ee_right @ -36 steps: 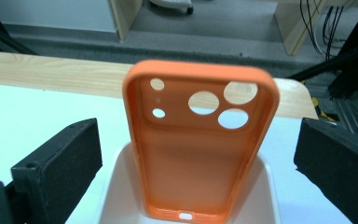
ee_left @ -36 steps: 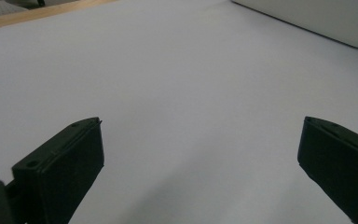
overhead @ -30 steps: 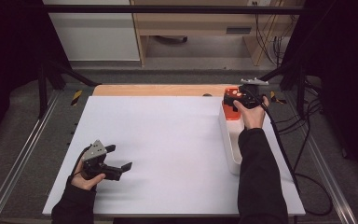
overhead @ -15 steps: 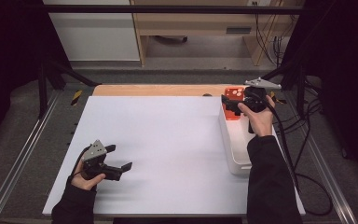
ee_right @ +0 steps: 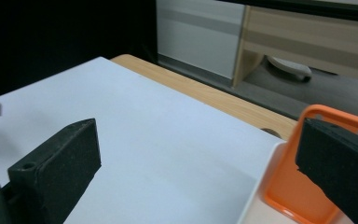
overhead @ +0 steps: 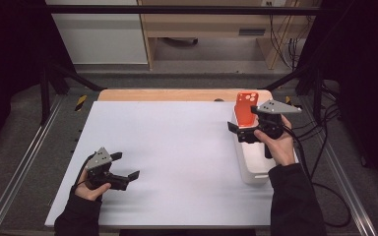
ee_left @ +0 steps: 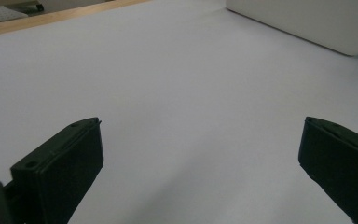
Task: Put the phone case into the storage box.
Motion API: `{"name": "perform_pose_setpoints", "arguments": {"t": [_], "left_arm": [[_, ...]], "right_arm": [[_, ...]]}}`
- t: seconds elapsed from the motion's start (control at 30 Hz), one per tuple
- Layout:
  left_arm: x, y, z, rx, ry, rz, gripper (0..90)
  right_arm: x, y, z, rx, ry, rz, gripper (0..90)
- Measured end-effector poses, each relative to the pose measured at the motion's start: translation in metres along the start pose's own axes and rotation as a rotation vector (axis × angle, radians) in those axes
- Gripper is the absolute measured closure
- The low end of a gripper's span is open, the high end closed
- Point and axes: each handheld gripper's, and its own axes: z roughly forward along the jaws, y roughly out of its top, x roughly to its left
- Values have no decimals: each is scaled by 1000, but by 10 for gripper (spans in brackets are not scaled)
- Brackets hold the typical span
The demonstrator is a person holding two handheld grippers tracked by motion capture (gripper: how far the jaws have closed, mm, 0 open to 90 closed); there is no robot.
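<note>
White table (overhead: 177, 147) up front, long white tray (overhead: 256, 164) at its right edge, orange phone case (overhead: 246, 109) standing in the tray's far end. Right gripper (overhead: 241, 132) just spread its jaws, nothing between them (case freshly let go, I'd say). Left gripper (overhead: 128, 167) idles agape; next, probably withdraw clear without tipping it.

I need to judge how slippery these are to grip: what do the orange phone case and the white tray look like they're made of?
The orange phone case looks like soft silicone or rubbery plastic: matte, even colour, rounded rim around the camera cut-out, though hard plastic is possible. The white tray looks like moulded plastic with a smooth, faintly satin finish and rounded corners; no grain or seams show.
</note>
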Motion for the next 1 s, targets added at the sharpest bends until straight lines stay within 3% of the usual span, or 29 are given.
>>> {"name": "perform_pose_setpoints", "arguments": {"t": [0.27,0.37,0.8,1.0], "left_arm": [[-1,1,-2,-13,-2,5,0],[-1,2,-2,-17,0,6,0],[-2,3,-4,-33,0,7,0],[-3,4,-4,-34,-3,12,0]], "right_arm": [[14,-31,-19,1,77,-46,4],[15,-45,-28,-1,81,-47,4],[0,-87,-51,-13,105,-62,20],[-5,-100,-63,-51,116,-31,15]]}}
